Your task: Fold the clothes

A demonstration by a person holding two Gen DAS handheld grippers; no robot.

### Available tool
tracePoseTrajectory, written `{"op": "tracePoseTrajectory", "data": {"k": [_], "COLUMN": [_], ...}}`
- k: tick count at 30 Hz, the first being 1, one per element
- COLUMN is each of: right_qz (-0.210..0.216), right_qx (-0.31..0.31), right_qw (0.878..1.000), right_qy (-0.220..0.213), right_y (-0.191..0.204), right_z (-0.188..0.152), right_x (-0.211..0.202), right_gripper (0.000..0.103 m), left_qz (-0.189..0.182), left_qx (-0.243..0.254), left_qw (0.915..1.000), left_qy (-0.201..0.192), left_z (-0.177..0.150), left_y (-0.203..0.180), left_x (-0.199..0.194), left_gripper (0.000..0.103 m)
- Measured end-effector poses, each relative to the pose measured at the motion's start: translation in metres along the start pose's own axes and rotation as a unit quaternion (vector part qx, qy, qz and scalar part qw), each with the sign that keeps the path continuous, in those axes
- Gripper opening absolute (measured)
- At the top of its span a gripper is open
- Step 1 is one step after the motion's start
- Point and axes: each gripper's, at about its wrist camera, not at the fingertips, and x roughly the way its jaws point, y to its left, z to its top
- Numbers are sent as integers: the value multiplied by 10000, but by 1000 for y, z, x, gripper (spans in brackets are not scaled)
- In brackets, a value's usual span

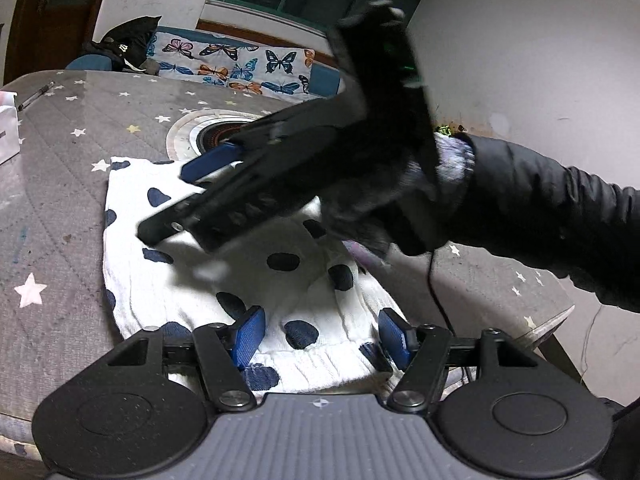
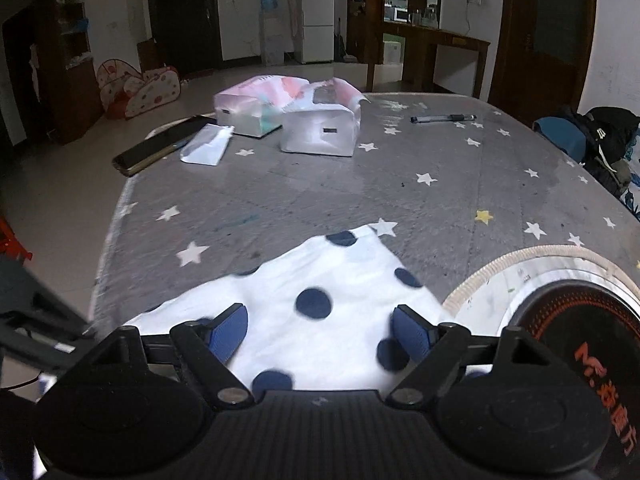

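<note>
A white garment with dark blue dots [image 1: 248,268] lies folded on the grey star-print table cover [image 1: 60,208], filling the centre and lower middle of the left wrist view. The left gripper [image 1: 322,334] sits at the bottom of that frame with its blue pads [image 1: 250,332] spread wide apart — released, holding nothing, with the knitted hem of the garment lying between and below them. Above it, the right gripper [image 1: 192,192] reaches in from the right of the frame, blurred, held by a hand in a dark sleeve [image 1: 540,216]; one blue pad shows at its tip over the far edge of the garment. In the right wrist view the right gripper [image 2: 320,334] is also released: both blue pads [image 2: 230,330] stand well apart at the bottom of the frame, with the dotted cloth [image 2: 312,300] spread beneath and between them, though whether they touch it I cannot tell. A round black cooktop with a pale ring [image 2: 568,312] sits at the lower right, just beside the garment. Further back on the table cover [image 2: 320,192] — in the upper middle of the frame — are two pastel tissue packs [image 2: 288,116], a phone [image 2: 160,148] at the left edge and a pen [image 2: 442,119] to the right.
</note>
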Motion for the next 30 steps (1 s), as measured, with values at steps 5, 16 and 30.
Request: {"op": "tracePoseTrajectory", "data": {"k": [5,16,30], "right_qz": [-30,-170,-705], "right_qx": [178,442,861], "right_qw": [9998,9986,9934], "right_qy": [20,-230,-275], "right_y": [-13,-26,-30], "right_z": [12,27,-57], "right_x": [15,3,-67], "right_gripper": [65,55,55], "left_qz": [-47,-33,48], "left_qx": [-34,-52,27], "left_qw": [10000,10000,10000], "left_qy": [-2,3,12], "left_z": [0,1,0], "left_y": [2,0,-2], "left_x": [0,0,1], "left_gripper": [67,68,70]}}
